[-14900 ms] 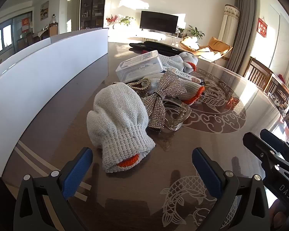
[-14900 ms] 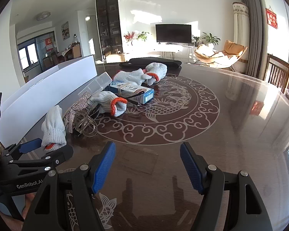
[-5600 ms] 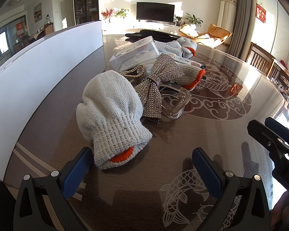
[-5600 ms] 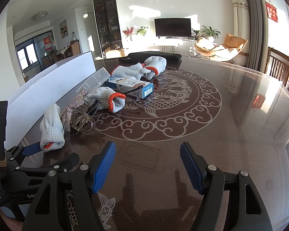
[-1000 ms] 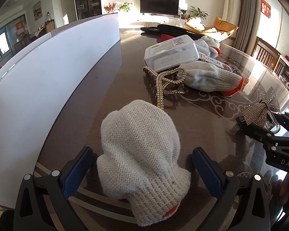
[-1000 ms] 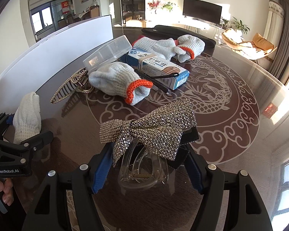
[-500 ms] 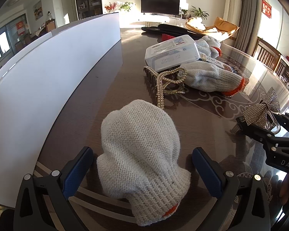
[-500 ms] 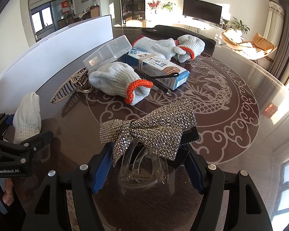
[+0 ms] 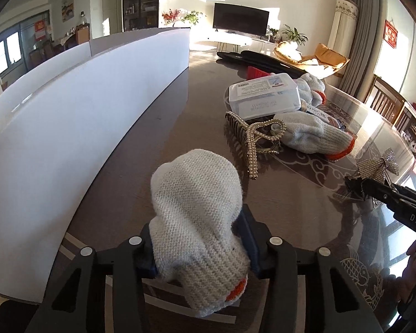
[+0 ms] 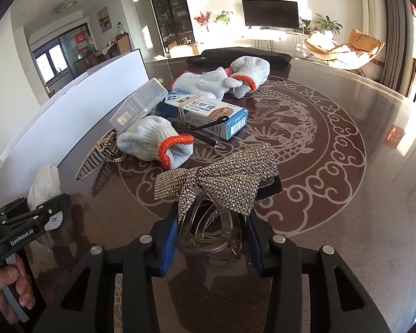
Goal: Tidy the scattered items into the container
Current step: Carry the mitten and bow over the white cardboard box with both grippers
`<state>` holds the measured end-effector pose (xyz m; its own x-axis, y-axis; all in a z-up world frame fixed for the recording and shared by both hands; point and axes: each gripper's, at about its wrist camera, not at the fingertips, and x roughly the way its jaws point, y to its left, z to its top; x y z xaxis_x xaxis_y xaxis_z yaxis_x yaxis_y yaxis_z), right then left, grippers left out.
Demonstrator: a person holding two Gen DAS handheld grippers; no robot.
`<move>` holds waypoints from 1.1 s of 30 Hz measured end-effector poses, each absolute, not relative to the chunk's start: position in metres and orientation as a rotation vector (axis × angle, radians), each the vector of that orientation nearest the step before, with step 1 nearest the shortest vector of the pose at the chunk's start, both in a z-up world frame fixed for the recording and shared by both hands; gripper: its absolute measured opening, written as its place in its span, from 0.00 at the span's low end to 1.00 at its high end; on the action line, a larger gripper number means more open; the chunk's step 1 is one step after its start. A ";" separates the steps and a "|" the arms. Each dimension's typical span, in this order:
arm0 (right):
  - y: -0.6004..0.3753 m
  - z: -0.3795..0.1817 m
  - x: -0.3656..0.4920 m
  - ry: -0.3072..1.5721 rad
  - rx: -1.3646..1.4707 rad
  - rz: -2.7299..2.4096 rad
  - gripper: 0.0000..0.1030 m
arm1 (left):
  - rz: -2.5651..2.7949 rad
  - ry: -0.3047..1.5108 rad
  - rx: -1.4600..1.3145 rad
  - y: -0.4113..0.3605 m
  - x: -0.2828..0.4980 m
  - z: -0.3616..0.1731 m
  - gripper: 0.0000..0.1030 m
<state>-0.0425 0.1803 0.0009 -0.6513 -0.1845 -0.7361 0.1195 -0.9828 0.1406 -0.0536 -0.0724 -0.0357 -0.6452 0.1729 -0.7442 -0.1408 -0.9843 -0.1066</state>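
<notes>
Tongs on both sides have just been closing, each with a thing between its jaws. The left tongs (image 9: 199, 245) now pinch a knitted glove (image 9: 197, 216) near its cuff; half a second back the jaws stood wide on either side of it. The right tongs (image 10: 210, 245) now clamp the clear hair clip (image 10: 208, 233) that carries a rhinestone bow (image 10: 222, 177); those jaws stood wide as well. Both pieces look held but not yet lifted off the bench (image 10: 332, 194), so I judge that the grasp step is done and the carry to the container comes next.

The glove's long axis runs straight ahead of the left tongs, along their pointing line, with the orange-edged cuff nearest the camera and the closed finger end pointing away. The clip lies with its spring end toward the right tongs and its teeth forward; the bow's long axis lies crosswise, spanning wider than the jaws.

Ahead of the right tongs, well apart, remain other gloves (image 10: 152, 141), a blue box (image 10: 208, 113), a clear case (image 10: 138, 105) and a gold comb clip (image 10: 97, 158). A white panel (image 9: 69, 127) stands to the left of the left tongs; whether it belongs to the container I cannot tell.
</notes>
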 end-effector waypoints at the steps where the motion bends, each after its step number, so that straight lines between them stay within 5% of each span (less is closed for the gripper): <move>1: 0.180 0.003 -0.040 -0.113 1.205 -2.718 0.41 | 2.696 -0.096 -1.215 -0.076 -0.053 -0.034 0.38; 10: 0.184 0.015 -0.029 -0.137 1.076 -2.753 0.41 | 2.705 -0.095 -1.053 -0.073 -0.033 -0.012 0.37; 19: 0.187 0.010 -0.008 -0.214 1.121 -2.708 0.41 | 2.637 -0.029 -1.105 -0.053 -0.023 -0.017 0.36; 25: 0.159 0.027 0.003 -0.161 1.082 -2.639 0.41 | 2.600 -0.137 -1.200 -0.058 -0.019 -0.014 0.36; 33: 0.073 0.085 -0.014 -0.027 0.940 -2.498 0.41 | 2.641 -0.281 -1.128 -0.128 -0.023 0.063 0.36</move>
